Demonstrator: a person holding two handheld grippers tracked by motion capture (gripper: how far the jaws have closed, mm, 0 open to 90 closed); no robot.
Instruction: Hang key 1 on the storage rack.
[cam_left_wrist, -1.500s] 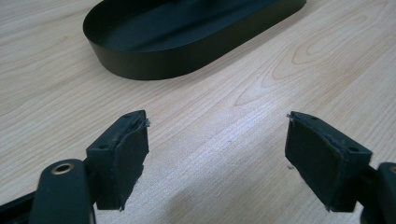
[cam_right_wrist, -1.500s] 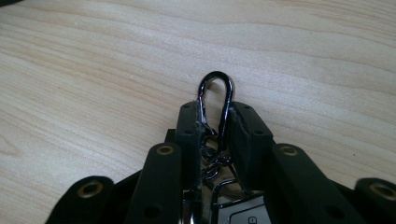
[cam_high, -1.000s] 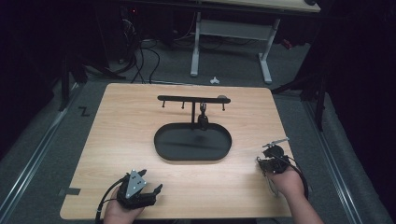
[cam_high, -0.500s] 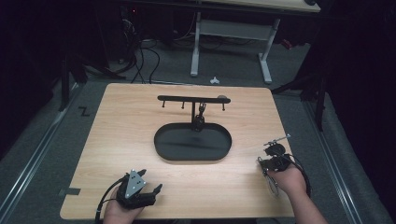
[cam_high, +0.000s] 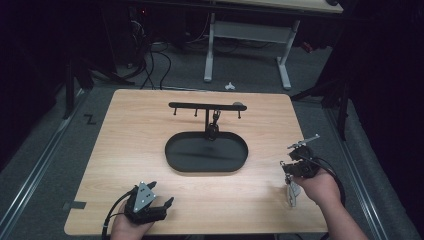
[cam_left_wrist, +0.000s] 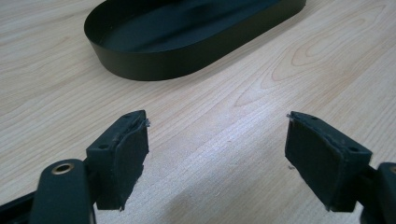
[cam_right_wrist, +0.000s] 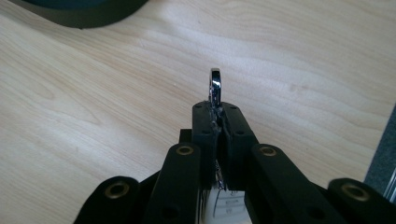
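Now the right hand-held gripper (cam_right_wrist: 217, 109) is clenched on a shiny metal ring (cam_right_wrist: 215, 85), whose rounded end sticks up just past the pinched pads; in the high view this gripper (cam_high: 291, 170) sits over the counter's (cam_high: 130, 150) right edge, with a pale tag (cam_high: 291, 194) hanging below it, near the person's hand; whether the tag touches the wood I cannot tell. Meanwhile the left hand-held gripper (cam_left_wrist: 217, 158) is released, its two black pads wide apart with bare wood between them; in the high view it (cam_high: 162, 205) lies at the near left edge of the counter. A black oval tray (cam_high: 240, 150) rests at the middle, well apart from both grippers; behind it stands a black rack (cam_high: 207, 106) with small hooks, its post at the tray's far rim.
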